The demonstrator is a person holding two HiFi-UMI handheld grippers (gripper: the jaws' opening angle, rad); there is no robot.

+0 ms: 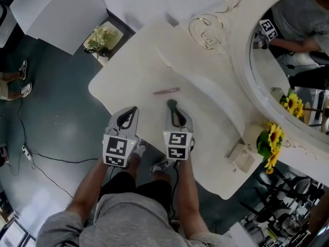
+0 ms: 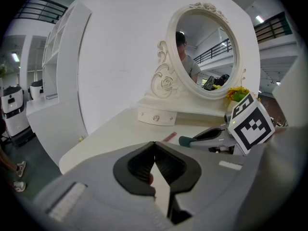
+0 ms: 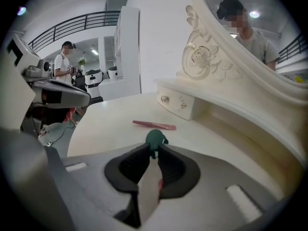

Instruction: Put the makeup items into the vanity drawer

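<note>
The dark green makeup item (image 3: pixel 155 139) is pinched at the very tips of the right gripper (image 3: pixel 154 152), in front of the vanity drawer (image 3: pixel 180 103) and well short of it. Its kind is hard to tell from here, perhaps a small brush or sponge head. A pink stick (image 3: pixel 154 124) lies flat on the tabletop (image 3: pixel 110 124) between the green item and the drawer. The left gripper (image 2: pixel 154 148), farther from the drawer, has its jaws pressed together on nothing. The drawer looks closed. The step in hand seems to be picking up the first item. Next, the drawer needs pulling open by a knob (image 3: pixel 164 99), probably with the free left gripper, before anything can go in.
</note>
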